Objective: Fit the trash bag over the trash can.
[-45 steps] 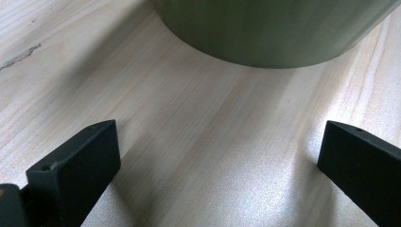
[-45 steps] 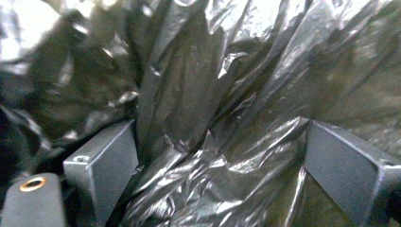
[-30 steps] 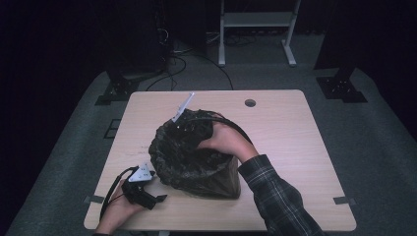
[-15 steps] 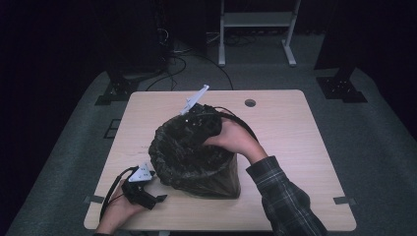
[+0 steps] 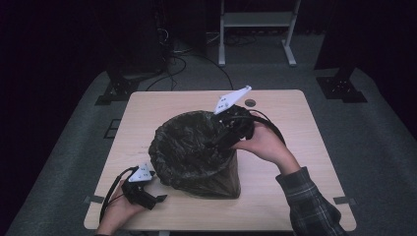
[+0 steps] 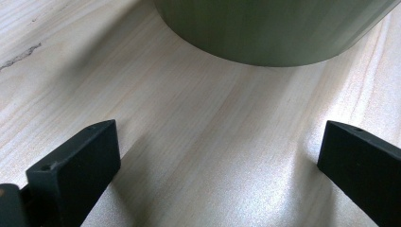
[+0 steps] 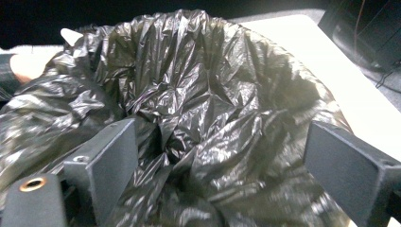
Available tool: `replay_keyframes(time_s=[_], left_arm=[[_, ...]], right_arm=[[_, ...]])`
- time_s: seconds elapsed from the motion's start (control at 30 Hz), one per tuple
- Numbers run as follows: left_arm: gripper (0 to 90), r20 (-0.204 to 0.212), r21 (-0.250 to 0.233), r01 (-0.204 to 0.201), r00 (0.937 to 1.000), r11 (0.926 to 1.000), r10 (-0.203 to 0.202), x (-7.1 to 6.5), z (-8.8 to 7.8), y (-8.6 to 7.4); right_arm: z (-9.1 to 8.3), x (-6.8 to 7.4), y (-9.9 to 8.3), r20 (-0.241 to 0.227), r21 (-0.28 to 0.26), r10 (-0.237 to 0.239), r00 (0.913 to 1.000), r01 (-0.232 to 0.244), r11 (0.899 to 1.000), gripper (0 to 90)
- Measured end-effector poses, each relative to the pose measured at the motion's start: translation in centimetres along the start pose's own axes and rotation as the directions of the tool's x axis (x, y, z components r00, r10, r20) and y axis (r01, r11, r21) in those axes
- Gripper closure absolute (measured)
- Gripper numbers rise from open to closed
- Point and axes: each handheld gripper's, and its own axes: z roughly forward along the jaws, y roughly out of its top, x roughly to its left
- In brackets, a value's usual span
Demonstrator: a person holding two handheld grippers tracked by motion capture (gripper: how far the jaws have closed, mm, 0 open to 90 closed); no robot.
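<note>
— Starting at the left: we rest our left gripper [image 5: 158, 198] on the wooden table [image 5: 147, 105] at the near left corner, just beside the foot of the bin [image 6: 279, 28]. In the left gripper view its jaws stand spread wide with nothing but bare wood between them.

— So that hand is idle for now?

— It looks so; it neither steadies the bin nor touches the black liner bag [image 5: 189, 147]. The work sits to the right. The bin stands in the middle of the table, and the bag is draped over its rim, crumpled and folded down the outside.

— And our right gripper [image 5: 221, 140]?

— It reaches over the far right part of the rim and points down into the mouth. In the right gripper view the jaws are parted, with wrinkled plastic bunched between and below them, but they pinch nothing yet.

— Which step is this, then?

— We judge it to be seating the liner: pushing the slack down into the bin so that it lines the walls.

— What does the next move call for?

— Either pressing the loose folds deeper or closing on a fold to tug it even, gently, since thin film tears. The left gripper might brace the bin's base.

— Anything inside?

— Only the bag's own folds, as far as we can see; the bottom is hidden.
</note>
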Motion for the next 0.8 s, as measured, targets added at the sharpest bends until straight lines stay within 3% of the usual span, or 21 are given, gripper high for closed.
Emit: replay_keyframes(time_s=[0.43,0.8], left_arm=[[0.0,0.0,0.001,-0.002,1.0,1.0,0.002,0.0,0.0,0.0],[0.0,0.0,0.001,-0.001,1.0,1.0,0.001,0.0,0.0,0.0]], right_arm=[[-3.5,0.5,-4.3,0.027,-0.066,0.033,0.9991,-0.031,0.997,10.3],[-3.8,1.6,-8.4,0.039,-0.075,0.058,0.9975,-0.055,0.996,10.3]])
